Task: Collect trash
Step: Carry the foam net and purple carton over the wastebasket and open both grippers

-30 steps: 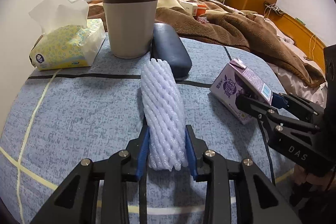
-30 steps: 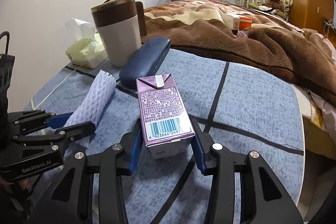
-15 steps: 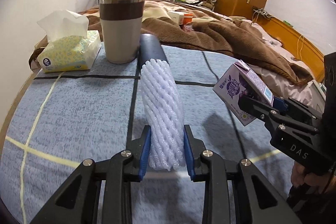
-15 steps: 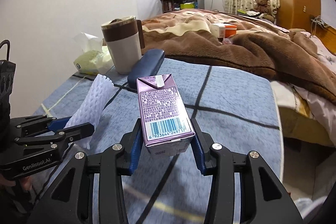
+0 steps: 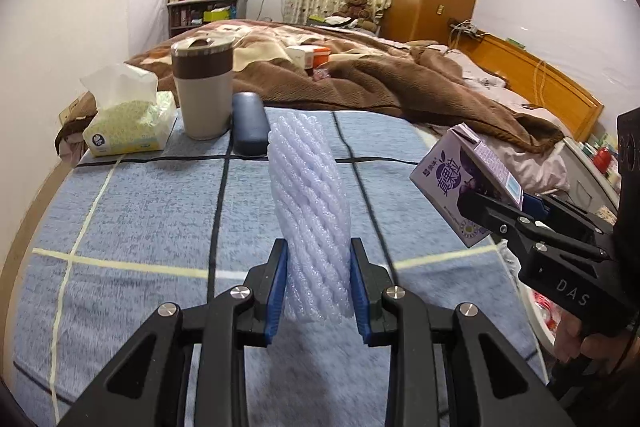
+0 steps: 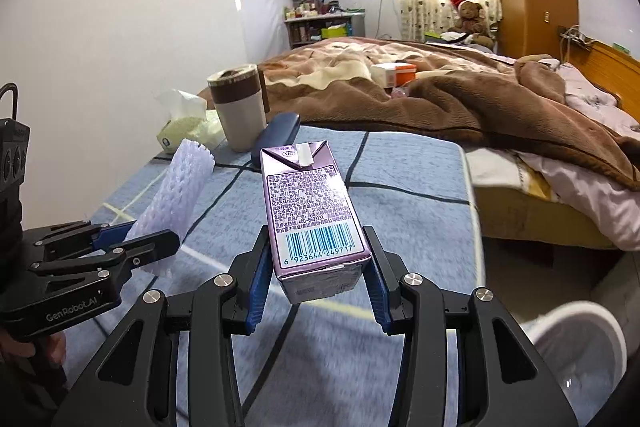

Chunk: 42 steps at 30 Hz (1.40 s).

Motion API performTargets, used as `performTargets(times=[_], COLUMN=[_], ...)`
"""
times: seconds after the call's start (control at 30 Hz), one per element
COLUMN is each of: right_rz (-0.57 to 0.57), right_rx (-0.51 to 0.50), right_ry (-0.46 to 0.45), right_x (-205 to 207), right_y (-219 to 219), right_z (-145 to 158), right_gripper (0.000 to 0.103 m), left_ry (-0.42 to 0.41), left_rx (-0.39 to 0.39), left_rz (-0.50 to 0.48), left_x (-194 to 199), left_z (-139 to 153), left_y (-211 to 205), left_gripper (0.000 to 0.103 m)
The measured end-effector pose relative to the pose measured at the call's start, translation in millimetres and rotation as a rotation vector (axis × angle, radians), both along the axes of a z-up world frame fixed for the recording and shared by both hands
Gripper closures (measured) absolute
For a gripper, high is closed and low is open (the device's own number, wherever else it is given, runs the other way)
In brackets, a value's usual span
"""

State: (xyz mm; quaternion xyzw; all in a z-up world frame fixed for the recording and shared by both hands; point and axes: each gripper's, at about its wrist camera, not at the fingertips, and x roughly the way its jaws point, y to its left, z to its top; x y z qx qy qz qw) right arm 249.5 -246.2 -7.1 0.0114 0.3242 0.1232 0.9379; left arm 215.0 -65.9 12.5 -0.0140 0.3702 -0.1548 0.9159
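My left gripper is shut on a white foam fruit net and holds it above the blue checked tablecloth. The net also shows in the right wrist view, at the left. My right gripper is shut on a purple drink carton, barcode side up, held above the table. The carton shows at the right of the left wrist view, clamped in the right gripper's black fingers.
On the table's far side stand a brown-banded cup, a tissue pack and a dark blue case. A bed with a brown blanket lies beyond. A white bin rim shows low at the right.
Both grippers have lifted and pulled back from the table with their loads. The net and the carton left the cloth, and the cup and tissues look farther away.
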Motion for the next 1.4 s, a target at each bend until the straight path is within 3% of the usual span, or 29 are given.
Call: performTargets(times=[0.33, 0.87, 1.4], right_rz=[-0.098, -0.38, -0.61], right_rx=[0.014, -0.012, -0.036], right_ry=[-0.028, -0.062, 0.046], right_x=[-54.5, -120.8, -153.2], right_y=[-23.4, -96.0, -156.0], right_z=[4.9, 10.0, -16.9], right_gripper=[0.059, 0.059, 0.059], left_ry=[-0.05, -0.084, -0.06], left_rx=[-0.019, -0.015, 0.039], left_rz=[-0.105, -0.324, -0.507], left_x=[-45.7, -91.5, -112.7], left_z=[15.7, 20.1, 5.9], left_y=[-24.0, -112.4, -208.5], left_gripper=[0.072, 0.072, 0.072])
